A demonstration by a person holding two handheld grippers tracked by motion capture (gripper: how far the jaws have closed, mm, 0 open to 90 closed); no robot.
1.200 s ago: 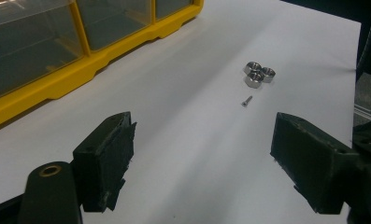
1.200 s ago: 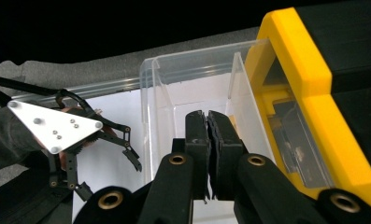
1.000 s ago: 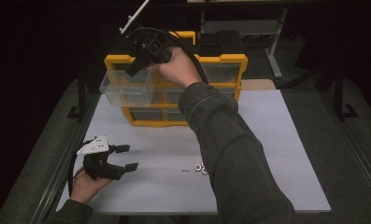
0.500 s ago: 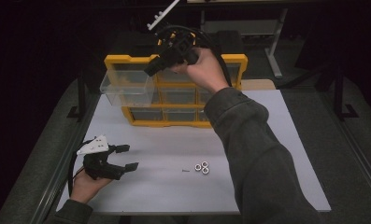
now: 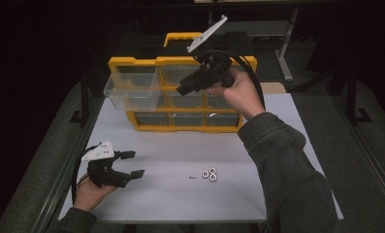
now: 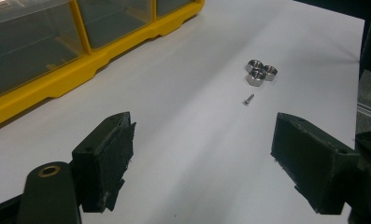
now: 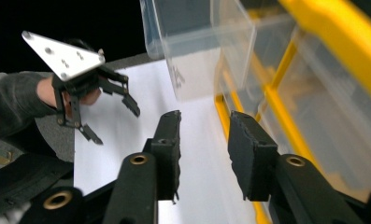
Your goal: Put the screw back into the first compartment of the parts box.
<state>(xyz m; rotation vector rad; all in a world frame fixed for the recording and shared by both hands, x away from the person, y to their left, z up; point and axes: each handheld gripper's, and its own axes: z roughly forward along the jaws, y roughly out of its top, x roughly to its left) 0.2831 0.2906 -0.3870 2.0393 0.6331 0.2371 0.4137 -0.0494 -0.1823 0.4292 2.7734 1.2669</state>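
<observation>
Moved right off drawer: right gripper, fingers just parting, empty. Left gripper spread, empty. Risk: drawer jutting, elbow could clip.

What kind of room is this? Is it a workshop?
Probably a workshop or lab bench. A yellow parts organizer with clear drawers stands on a white table, small metal nuts and a screw lie loose, and the surroundings are dark, with metal frames.

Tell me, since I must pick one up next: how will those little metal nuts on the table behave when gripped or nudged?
The nuts look like stiff metal, small and probably light. They lie flat in a touching cluster, so a nudge likely slides them rather than rolls. Their low profile may slip from the left hand-held gripper.
</observation>
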